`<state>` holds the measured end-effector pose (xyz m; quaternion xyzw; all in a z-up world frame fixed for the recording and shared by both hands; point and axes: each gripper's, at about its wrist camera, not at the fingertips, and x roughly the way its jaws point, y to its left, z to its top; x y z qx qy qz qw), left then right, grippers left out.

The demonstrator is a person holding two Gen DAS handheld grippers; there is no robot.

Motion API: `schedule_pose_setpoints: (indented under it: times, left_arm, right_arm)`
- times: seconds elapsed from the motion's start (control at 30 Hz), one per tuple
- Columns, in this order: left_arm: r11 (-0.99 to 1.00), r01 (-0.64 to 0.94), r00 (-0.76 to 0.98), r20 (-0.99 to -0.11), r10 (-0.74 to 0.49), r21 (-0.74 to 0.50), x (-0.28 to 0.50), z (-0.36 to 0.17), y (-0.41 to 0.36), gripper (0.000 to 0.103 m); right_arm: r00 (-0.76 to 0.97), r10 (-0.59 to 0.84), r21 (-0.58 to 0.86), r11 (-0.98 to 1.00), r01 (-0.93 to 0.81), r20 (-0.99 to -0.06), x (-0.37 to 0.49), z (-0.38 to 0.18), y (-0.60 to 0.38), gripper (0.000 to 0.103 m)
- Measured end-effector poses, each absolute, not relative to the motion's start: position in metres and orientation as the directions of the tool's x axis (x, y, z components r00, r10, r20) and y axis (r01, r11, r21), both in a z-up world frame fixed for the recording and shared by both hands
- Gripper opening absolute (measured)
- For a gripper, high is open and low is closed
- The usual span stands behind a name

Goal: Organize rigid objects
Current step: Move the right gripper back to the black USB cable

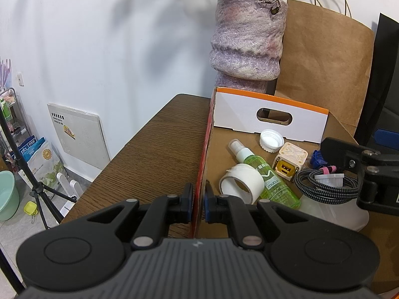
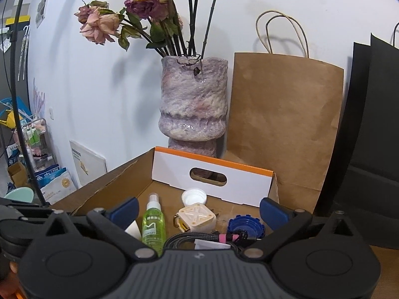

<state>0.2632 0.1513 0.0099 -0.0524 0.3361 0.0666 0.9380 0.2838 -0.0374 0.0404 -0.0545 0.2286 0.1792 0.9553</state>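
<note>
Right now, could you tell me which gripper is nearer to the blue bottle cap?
Right. The right gripper hangs open over the blue bottle cap and braided cable; the left gripper clamps the cardboard box's side wall.

In your cardboard box (image 1: 251,111), the green spray bottle (image 1: 264,174) lies flat beside the white tape roll (image 1: 243,183), cream cube (image 1: 290,160), white cap (image 1: 271,140), blue cap (image 2: 245,225) and braided cable (image 1: 324,186).

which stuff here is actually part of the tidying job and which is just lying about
Part of the job:
- cardboard box, its side wall clamped by the left gripper
- green spray bottle
- white tape roll
- white cap
- cream cube
- blue cap
- braided cable

Just lying about:
- vase
- paper bag
- tripod
</note>
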Motion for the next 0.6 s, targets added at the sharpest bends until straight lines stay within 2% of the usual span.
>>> schedule_pose_setpoints:
  times: [0.3, 0.6]
  left_arm:
    - [0.986, -0.160, 0.765, -0.638, 0.090, -0.053, 0.263, 0.010, 0.151, 0.010]
    - [0.986, -0.160, 0.765, -0.638, 0.090, -0.053, 0.263, 0.010, 0.151, 0.010]
  right_arm:
    - [0.836, 0.318, -0.033, 0.928, -0.370, -0.447, 0.283, 0.043, -0.044, 0.103]
    - [0.862, 0.281, 0.028, 0.954, -0.298, -0.423, 0.290, 0.052, -0.082, 0.103]
